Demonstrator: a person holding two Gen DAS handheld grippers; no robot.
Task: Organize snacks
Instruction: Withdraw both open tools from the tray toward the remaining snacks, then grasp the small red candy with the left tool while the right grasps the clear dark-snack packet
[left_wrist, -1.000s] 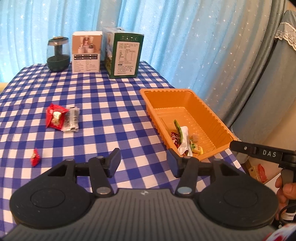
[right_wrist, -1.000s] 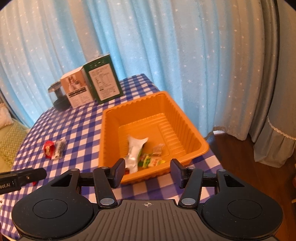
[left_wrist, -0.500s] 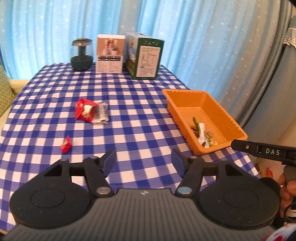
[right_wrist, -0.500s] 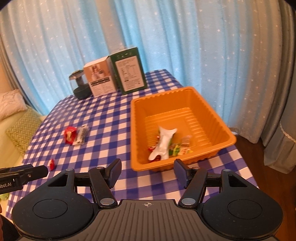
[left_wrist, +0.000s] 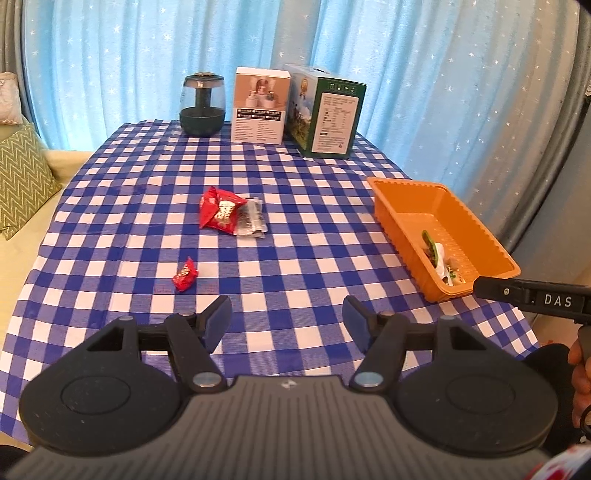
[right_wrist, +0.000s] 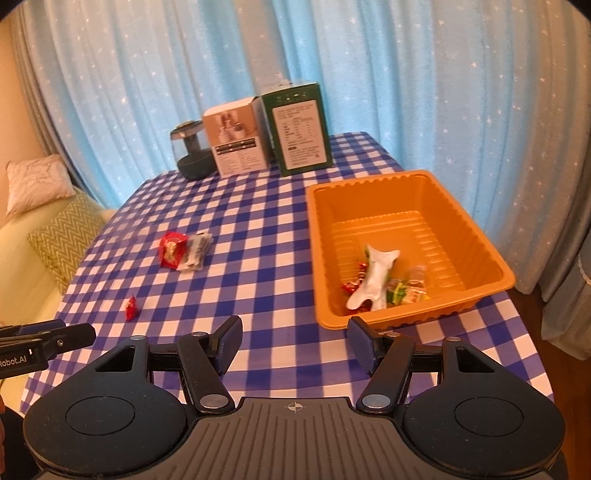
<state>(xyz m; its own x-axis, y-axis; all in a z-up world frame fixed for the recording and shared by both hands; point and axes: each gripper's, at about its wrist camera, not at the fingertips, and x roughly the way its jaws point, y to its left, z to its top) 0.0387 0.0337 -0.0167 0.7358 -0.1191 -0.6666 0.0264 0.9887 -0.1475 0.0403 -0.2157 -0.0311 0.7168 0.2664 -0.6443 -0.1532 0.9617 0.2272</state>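
Observation:
An orange tray (left_wrist: 406, 195) (right_wrist: 491, 258) stands at the table's right side with several snack packets in it, a white one (right_wrist: 373, 280) on top. On the checked cloth lie a red snack bag (left_wrist: 219, 210) (right_wrist: 171, 249), a clear packet (left_wrist: 253, 219) (right_wrist: 197, 249) touching it, and a small red candy (left_wrist: 185, 275) (right_wrist: 130, 307). My left gripper (left_wrist: 286, 319) is open and empty above the near table edge, close to the small candy. My right gripper (right_wrist: 293, 338) is open and empty just in front of the tray.
A dark glass jar (left_wrist: 202, 105), a white box (left_wrist: 260, 105) and a green box (left_wrist: 325, 110) stand at the table's far edge before a blue curtain. A sofa with cushions (left_wrist: 18, 177) is to the left.
Both grippers have pulled back and away from the tray, so more of the table shows. The left view has swung left toward the loose snacks. Both stay open.

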